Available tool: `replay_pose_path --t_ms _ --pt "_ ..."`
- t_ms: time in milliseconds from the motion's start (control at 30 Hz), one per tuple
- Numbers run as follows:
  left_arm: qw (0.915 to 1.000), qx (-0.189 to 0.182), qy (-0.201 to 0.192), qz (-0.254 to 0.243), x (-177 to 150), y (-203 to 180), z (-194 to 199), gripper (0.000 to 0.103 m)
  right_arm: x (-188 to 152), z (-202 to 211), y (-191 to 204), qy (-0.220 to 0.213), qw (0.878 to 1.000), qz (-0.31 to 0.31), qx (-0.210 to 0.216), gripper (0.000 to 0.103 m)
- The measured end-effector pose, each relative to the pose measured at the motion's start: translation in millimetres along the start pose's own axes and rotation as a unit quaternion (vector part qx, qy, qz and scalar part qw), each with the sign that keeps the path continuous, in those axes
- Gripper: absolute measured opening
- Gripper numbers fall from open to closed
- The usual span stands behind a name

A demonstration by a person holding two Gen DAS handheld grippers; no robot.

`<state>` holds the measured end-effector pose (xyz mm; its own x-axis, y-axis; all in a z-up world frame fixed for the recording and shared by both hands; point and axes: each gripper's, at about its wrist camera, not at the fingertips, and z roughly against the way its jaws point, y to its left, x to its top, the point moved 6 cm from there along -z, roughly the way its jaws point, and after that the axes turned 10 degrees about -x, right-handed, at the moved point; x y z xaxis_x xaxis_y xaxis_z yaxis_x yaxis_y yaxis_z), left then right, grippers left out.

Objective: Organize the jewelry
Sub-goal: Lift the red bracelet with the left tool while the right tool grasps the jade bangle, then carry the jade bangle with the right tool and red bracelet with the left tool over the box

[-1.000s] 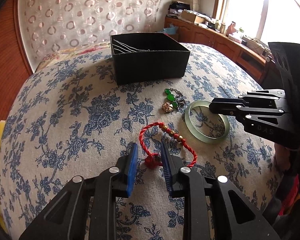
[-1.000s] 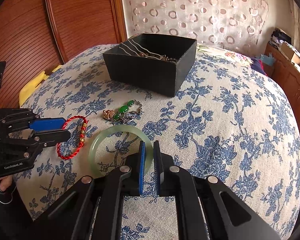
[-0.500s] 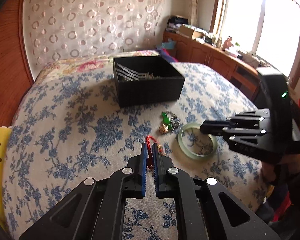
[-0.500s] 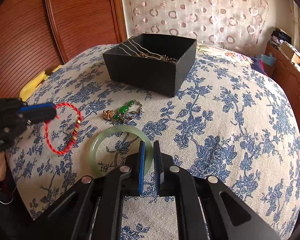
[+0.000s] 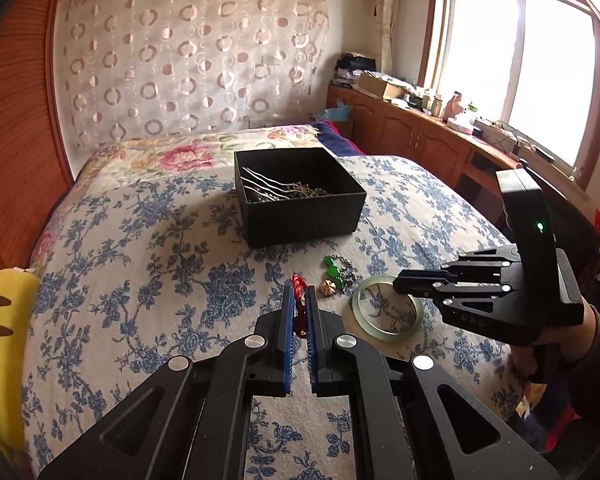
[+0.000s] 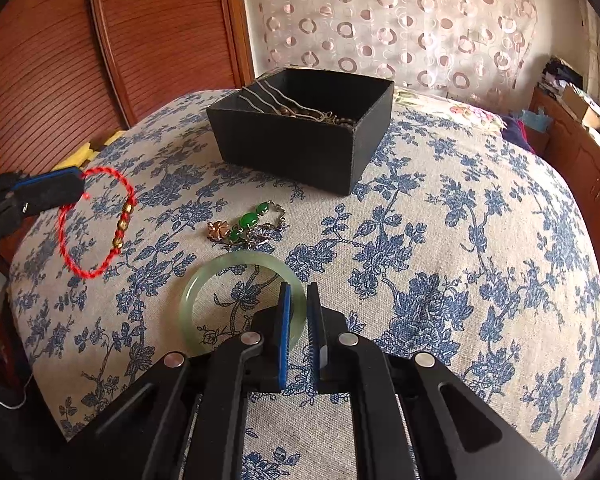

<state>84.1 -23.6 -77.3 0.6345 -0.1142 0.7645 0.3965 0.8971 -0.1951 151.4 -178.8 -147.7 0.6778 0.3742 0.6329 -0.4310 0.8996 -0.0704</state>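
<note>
Left wrist view: the left gripper (image 5: 299, 302) is clamped on the knot end of the red cord bracelet (image 5: 298, 308), with the blue pads pressed flat against the cord. In the right wrist view the same bracelet (image 6: 100, 224) hangs as an open loop from that gripper (image 6: 74, 188), clear of the floral bedspread (image 6: 440, 240), its gold beads on the side facing the black box (image 6: 300, 140). Gripping at the knot lets the loop hang free, so it should drop into the box without snagging.

The black box sits on the bedspread beyond the loose pieces and already holds wavy metal hairpins (image 5: 268, 188) and chain jewellery. Its open top faces up, so it can be loaded from above.

Between the box and the grippers lies the green-stone bracelet (image 6: 252, 226) with a gold flower charm, in a small heap. Nearer than that heap, further from the box, the pale jade bangle (image 6: 240, 300) lies flat.

The right gripper (image 6: 298, 304) has its fingers closed with nothing between them; the tips sit over the bangle's near rim. Whether they touch the rim cannot be told. It appears parked there, ready for the bangle.

Judged step: carry the red bracelet over the box and release it.
</note>
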Motion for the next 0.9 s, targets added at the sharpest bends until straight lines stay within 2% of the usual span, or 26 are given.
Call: replay_pose_path --t_ms 233,467,900 --pt "0.9999 0.008 0.001 -0.008 7 2 -4 0.005 12 18 3 -0.036 0.998 0.035 -0.032 0.009" --pt "0.9998 0.012 -0.01 -0.013 24 7 -5 0.005 33 30 0 -0.061 0.996 0.051 -0.046 0.009" --pt "0.9989 0.028 -0.029 -0.024 53 19 -6 0.005 105 33 -14 -0.106 0.989 0.063 -0.078 0.009"
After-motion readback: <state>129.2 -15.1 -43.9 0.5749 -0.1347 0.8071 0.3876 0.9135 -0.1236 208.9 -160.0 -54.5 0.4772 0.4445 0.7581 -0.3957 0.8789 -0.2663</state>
